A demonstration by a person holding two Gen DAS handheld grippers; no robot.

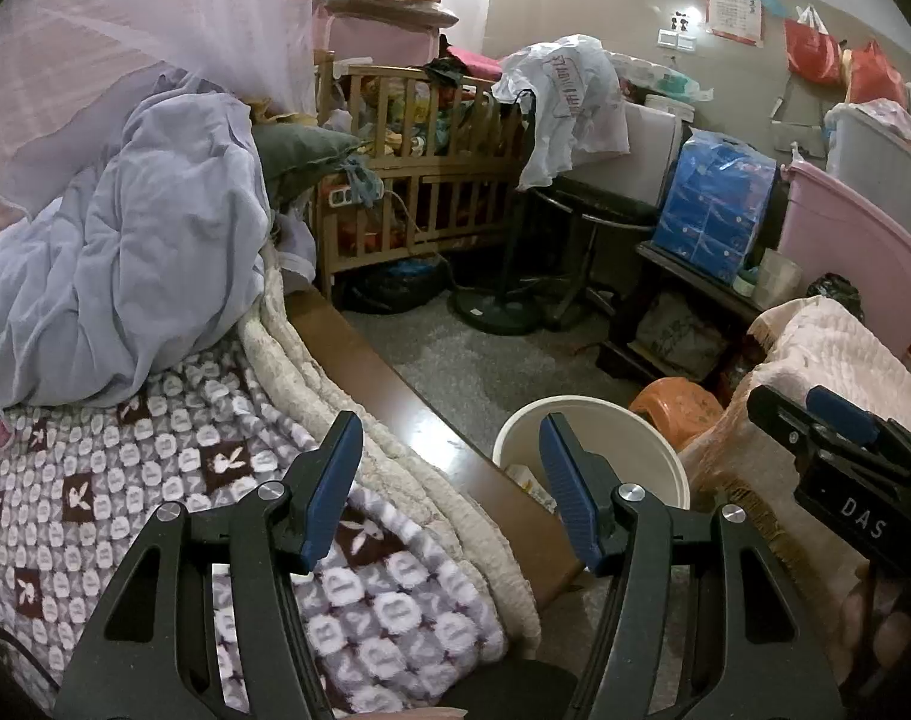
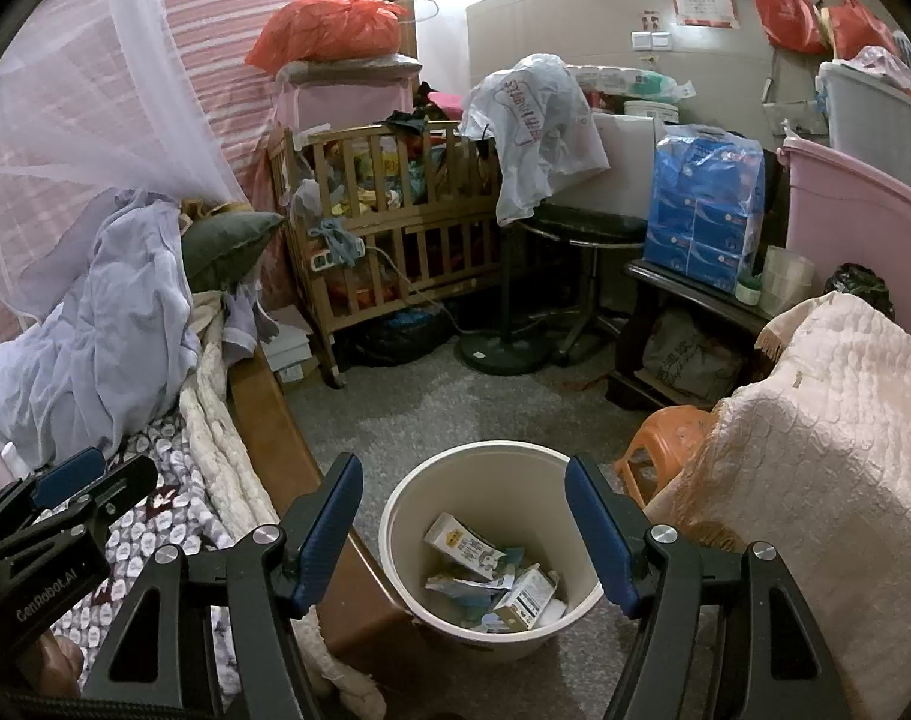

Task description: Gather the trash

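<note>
Cluttered bedroom, grey speckled floor [image 2: 431, 408] at centre of the right wrist view. Wooden crib [image 2: 389, 228] against the back wall, upper centre, packed with clothes and toys; white plastic bag [image 2: 533, 126] draped over its right end. Bed along the left of both views, covered with a patterned blanket [image 1: 155, 480] and a heap of pale lilac bedding [image 1: 131, 252]; mosquito net [image 2: 65, 120] hanging at upper left. Blue pack of tissues [image 2: 704, 204] on a dark side table at right, pink tub [image 2: 857, 222] behind it. Orange plastic stool [image 2: 665, 438] on the floor at right, just beside a chair draped in a cream quilted cover [image 2: 815, 450].

Cream trash bin [image 2: 407, 516] standing on the floor at lower centre of the right wrist view, between bed frame and stool; same bin [image 1: 635, 426] partly hidden behind the fingers at lower centre-right of the left wrist view. Inside it, crushed cartons and wrappers [image 2: 491, 570], among them a white milk carton lying tilted.

Right gripper [image 2: 464, 534]: blue-padded fingers spread wide, nothing between them, bin framed in the gap. Left gripper [image 1: 452, 498]: fingers likewise spread apart and holding nothing, poised over the bed edge and bin rim. Each gripper also visible at the edge of the other's view.
</note>
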